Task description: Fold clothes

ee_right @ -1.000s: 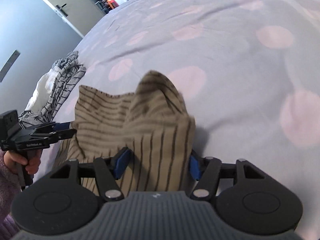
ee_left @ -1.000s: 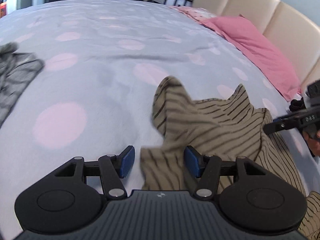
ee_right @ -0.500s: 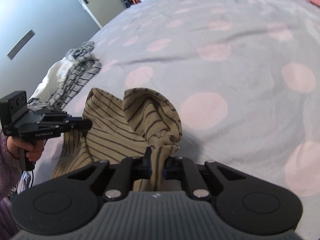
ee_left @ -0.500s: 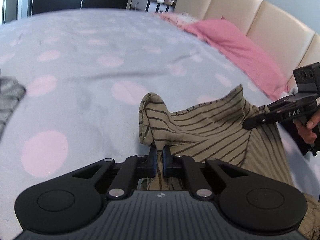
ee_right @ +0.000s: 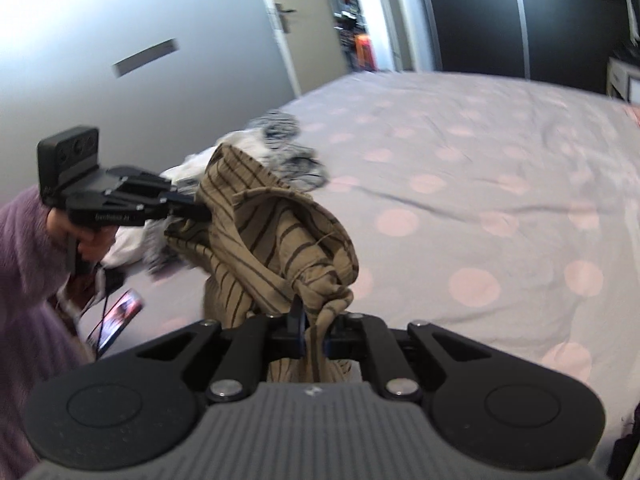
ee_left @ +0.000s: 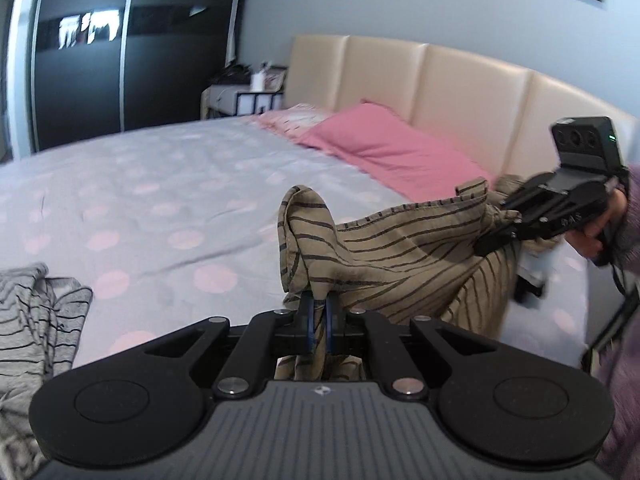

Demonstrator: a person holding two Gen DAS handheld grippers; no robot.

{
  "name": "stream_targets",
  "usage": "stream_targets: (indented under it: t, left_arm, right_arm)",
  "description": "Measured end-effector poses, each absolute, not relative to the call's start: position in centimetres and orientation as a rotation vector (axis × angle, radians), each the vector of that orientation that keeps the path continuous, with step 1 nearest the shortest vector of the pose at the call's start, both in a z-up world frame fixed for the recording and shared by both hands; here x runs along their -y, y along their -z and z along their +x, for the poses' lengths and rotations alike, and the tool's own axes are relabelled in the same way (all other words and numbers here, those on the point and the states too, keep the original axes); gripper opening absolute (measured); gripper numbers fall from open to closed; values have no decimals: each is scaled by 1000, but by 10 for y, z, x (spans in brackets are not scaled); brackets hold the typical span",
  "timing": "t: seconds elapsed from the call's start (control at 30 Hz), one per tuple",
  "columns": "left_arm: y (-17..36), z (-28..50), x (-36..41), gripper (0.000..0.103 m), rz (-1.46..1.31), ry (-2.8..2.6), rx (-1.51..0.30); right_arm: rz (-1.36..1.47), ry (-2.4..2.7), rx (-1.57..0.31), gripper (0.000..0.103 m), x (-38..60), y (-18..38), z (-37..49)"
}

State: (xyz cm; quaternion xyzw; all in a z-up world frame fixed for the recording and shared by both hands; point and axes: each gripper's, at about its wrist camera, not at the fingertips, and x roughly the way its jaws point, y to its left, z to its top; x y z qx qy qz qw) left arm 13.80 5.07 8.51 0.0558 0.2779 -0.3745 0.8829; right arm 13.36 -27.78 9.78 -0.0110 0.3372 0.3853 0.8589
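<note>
While the left gripper (ee_left: 319,318) is sitting at 6 o'clock in the left wrist view, its jaws are pressing together on a bunched fold of the striped tan garment (ee_left: 400,248), with cloth showing between the blue pads (ee_left: 307,320). That garment is hanging off the bed cover (ee_left: 168,184), stretching from the pads toward 3 o'clock, where the right gripper (ee_left: 490,240) is biting its far end. A hand (ee_left: 600,228) in a purple sleeve (ee_left: 634,224) is gripping that tool's handle. Grey striped clothes (ee_left: 36,320) are lying on the cover at 9 o'clock. A pink pillow (ee_left: 384,144) is resting against the beige headboard (ee_left: 440,92) around 1 o'clock. A dark wardrobe (ee_left: 120,48) is standing at 11 o'clock.

Right wrist view: the right gripper (ee_right: 315,334) at 6 o'clock is clamping a twisted knot of the same garment (ee_right: 272,232), jaws nearly together with fabric between them. Cloth is rising from the pads and running toward 9 o'clock, where the left gripper (ee_right: 200,210) is pinching its other end; the hand (ee_right: 86,242) is wrapping around the handle. Behind the garment, a grey and white pile of clothes (ee_right: 288,156) is lying on the cover near 11 o'clock. A door (ee_right: 132,40) is showing at 11 o'clock.
</note>
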Motion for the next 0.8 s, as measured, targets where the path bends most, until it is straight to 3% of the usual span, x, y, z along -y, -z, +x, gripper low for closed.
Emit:
stream_targets:
  t: [0.2,0.57,0.8]
  left_arm:
    - [-82,56,-47,3,239,839,-574]
    - [-5,-20,-25,3,458,900,-723]
    - [22,-33,-16,5,608,921,-804]
  right_arm:
    - [-145,-908,-682,10,271,-82,61]
    - [-394,-977,-763,11,247,-2,-13]
    - [-516,-979,-833,31,239,18,-34]
